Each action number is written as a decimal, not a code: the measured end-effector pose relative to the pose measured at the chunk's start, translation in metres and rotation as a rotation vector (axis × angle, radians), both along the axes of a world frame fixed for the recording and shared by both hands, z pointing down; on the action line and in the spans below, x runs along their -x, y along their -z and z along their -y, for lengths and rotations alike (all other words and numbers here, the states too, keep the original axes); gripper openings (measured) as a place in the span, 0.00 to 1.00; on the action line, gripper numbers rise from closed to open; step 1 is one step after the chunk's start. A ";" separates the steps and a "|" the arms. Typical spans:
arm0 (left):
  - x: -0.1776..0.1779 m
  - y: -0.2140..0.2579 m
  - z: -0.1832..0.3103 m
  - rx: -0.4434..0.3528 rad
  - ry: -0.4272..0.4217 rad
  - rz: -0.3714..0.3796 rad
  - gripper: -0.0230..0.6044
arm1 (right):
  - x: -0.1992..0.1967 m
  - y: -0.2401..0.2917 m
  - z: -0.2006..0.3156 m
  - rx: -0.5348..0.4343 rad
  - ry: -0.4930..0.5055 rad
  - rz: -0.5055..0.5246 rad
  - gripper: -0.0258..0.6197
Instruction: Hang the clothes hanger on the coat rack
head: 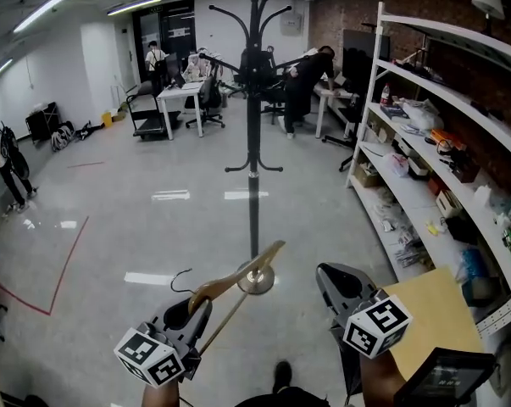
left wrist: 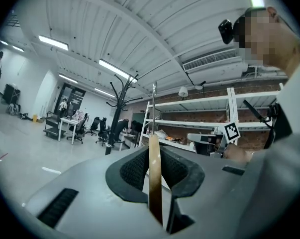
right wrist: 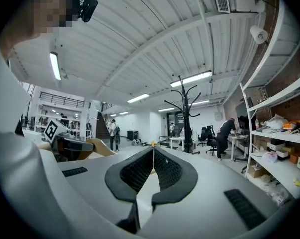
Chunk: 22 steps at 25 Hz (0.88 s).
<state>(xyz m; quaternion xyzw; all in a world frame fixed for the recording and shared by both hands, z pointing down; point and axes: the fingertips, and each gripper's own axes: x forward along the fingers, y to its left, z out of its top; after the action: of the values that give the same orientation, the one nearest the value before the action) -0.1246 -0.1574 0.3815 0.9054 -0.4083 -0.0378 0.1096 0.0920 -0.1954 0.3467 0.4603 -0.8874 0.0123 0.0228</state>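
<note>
**Item 1, left gripper** (head: 190, 314). I am reading its jaws as clamped on the wooden hanger (head: 240, 275), with the pads pinching the flat of the wood, which the left gripper view shows edge-on. It is sitting on my side of the coat rack (head: 253, 142), low and to the left of the pole.

**Item 2, right gripper** (head: 341, 288). Its jaws are pressing tip to tip with nothing between them. It is idling low and to the right of the rack's pole.

**Item 3, hanger.** One shoulder is slanting up toward the rack's round base (head: 257, 280) and overlapping it in the head view. The dark wire hook (head: 181, 273) is curling on the side away from the rack.
- Handling: I am judging it light and rigid. The wood looks smooth, so it may pivot in a two-pad pinch if swung.
- Hold: I am favouring a grip near the neck, roughly where it sits now, to keep the hook steerable.
- Hook: it is looking thin, so it wants a clean drop over a peg rather than a shove.

**Item 4, rack.** Curved upper pegs (head: 276, 13) are crowning the pole, and lower pegs (head: 238, 168) are sitting partway down.

**Hard to make out.**
- The hanger's other shoulder is hiding behind the left gripper's body.
- I am unable to tell whether the far tip is touching the base or only passing in front of it.
- Which way the hook's opening faces relative to the pegs is unclear.
</note>
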 end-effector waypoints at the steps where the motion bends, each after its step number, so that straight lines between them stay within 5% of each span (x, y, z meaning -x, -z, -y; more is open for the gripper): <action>1: -0.005 0.002 0.014 -0.003 0.003 0.001 0.12 | -0.006 0.002 0.015 -0.005 0.004 0.007 0.05; 14: -0.060 0.026 0.137 -0.028 -0.014 0.057 0.12 | -0.055 0.022 0.141 -0.060 0.055 0.037 0.05; 22: -0.077 0.036 0.208 -0.046 -0.083 0.070 0.12 | -0.050 0.025 0.205 -0.077 0.081 0.027 0.05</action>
<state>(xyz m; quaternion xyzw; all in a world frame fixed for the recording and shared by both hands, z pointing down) -0.0481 -0.3655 0.3455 0.9246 -0.3731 -0.0111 0.0760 0.1421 -0.4008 0.3213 0.4244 -0.9053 -0.0165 -0.0065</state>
